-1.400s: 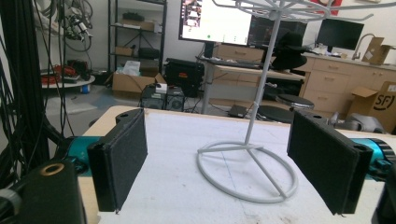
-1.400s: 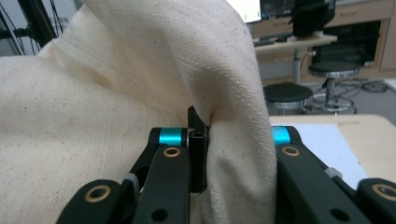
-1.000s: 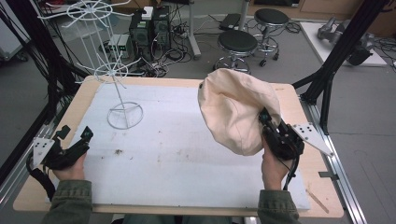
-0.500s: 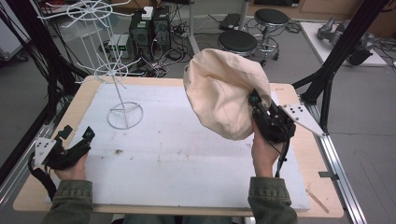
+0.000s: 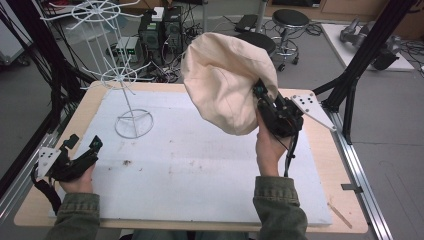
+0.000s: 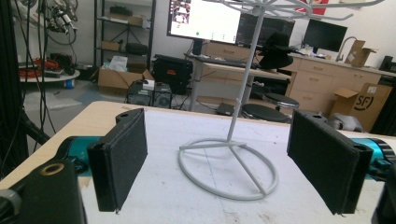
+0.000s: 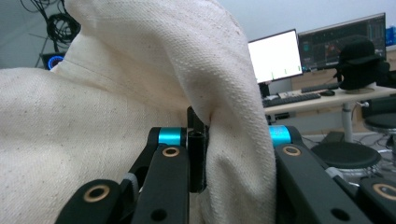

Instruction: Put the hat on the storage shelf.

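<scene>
Right hand-held gripper (image 5: 261, 96) clamped on cream hat (image 5: 225, 80), raised above table (image 5: 320, 165)

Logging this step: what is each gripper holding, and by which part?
The right gripper is shut on the cream hat at its edge. The left gripper is open, holding nothing.

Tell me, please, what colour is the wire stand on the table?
White; the wire stand shows best in the left gripper view.

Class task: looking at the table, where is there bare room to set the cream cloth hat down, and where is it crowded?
Bare white mat lies between the left claw and the right hand. It is crowded around the white wire stand, far left. The right claw holds the cream cloth hat aloft.
</scene>
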A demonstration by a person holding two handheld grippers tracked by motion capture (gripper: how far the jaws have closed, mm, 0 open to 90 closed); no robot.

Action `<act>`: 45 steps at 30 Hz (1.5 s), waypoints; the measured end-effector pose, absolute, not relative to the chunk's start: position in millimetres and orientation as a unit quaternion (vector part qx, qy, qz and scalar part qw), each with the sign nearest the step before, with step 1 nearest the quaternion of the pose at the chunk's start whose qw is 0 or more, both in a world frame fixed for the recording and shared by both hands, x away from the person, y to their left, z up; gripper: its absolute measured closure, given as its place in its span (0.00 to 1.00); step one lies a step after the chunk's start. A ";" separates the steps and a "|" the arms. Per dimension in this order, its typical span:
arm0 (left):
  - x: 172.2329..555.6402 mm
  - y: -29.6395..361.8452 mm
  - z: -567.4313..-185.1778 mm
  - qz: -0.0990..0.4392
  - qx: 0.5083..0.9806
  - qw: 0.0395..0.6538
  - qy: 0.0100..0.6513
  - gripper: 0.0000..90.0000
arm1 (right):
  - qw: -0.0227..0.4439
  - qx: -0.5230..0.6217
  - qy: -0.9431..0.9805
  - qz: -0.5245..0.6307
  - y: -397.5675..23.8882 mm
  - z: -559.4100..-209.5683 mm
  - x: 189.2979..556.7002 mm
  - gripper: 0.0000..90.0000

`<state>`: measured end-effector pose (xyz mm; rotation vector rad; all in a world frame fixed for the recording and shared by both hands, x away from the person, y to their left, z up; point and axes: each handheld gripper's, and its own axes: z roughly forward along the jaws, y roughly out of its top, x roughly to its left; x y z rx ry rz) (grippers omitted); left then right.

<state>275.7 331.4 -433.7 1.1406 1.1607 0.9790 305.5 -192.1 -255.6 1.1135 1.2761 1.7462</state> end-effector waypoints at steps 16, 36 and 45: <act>275.9 328.3 -433.6 0.422 0.495 0.580 0.491 0.23 | 0.323 0.412 0.489 0.697 -154.8 -225.5 318.5 0.86; 278.6 326.7 -434.6 0.423 0.498 0.578 0.489 0.23 | 0.305 0.413 0.481 0.711 -108.3 -201.0 346.2 0.85; 278.9 326.9 -434.7 0.423 0.497 0.578 0.490 0.23 | 0.306 0.401 0.486 0.713 -85.9 -189.6 352.1 0.85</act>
